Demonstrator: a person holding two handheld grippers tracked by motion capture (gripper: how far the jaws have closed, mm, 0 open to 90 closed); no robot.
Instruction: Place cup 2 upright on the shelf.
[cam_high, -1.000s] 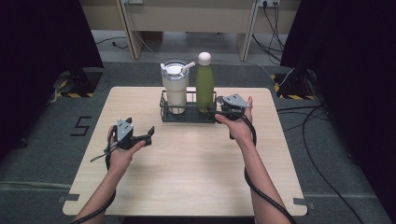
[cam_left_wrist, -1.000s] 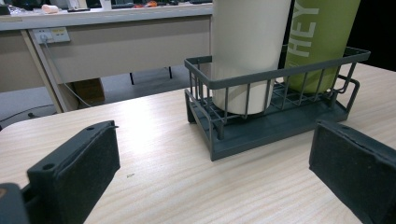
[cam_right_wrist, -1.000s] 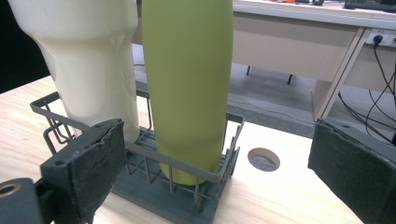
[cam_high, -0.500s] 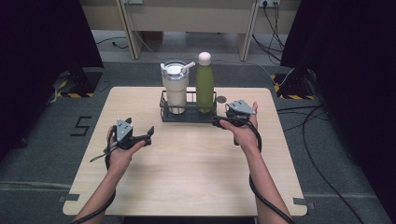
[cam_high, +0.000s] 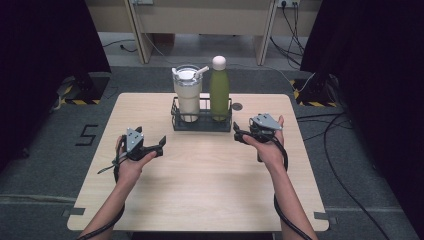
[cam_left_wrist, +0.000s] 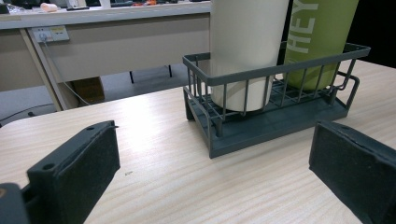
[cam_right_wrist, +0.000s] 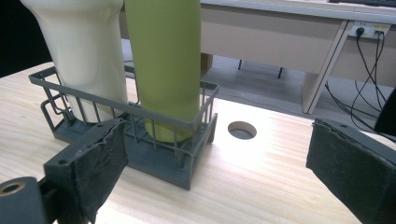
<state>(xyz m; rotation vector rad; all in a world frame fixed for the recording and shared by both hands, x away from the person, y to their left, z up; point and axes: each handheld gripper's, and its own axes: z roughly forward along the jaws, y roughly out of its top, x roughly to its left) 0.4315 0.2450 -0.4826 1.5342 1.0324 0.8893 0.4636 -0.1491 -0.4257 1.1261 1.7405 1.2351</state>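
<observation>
A dark grey wire rack (cam_high: 201, 123) (cam_left_wrist: 280, 119) (cam_right_wrist: 154, 156) stands at the table's far middle. In it are a cream tumbler (cam_high: 188, 95) (cam_left_wrist: 246, 46) (cam_right_wrist: 84, 51) with lid and straw, and a green bottle (cam_high: 219, 90) (cam_left_wrist: 317, 37) (cam_right_wrist: 163, 60) with a white cap. My left gripper (cam_high: 161, 141) (cam_left_wrist: 210, 168) is open, left of and nearer than the rack, nothing between its pads. My right gripper (cam_high: 236, 133) (cam_right_wrist: 217, 158) is open just right of the rack's right end, empty, facing the bottle.
The wooden table (cam_high: 210, 185) has a round cable hole (cam_high: 237, 106) (cam_right_wrist: 242, 129) behind the rack's right end. Desks (cam_high: 200, 20) with cables stand beyond the table. A floor mark "5" (cam_high: 85, 135) lies to the left.
My right gripper has drawn back from the rack's right end, toward the near side and slightly right. The left gripper has barely moved.
</observation>
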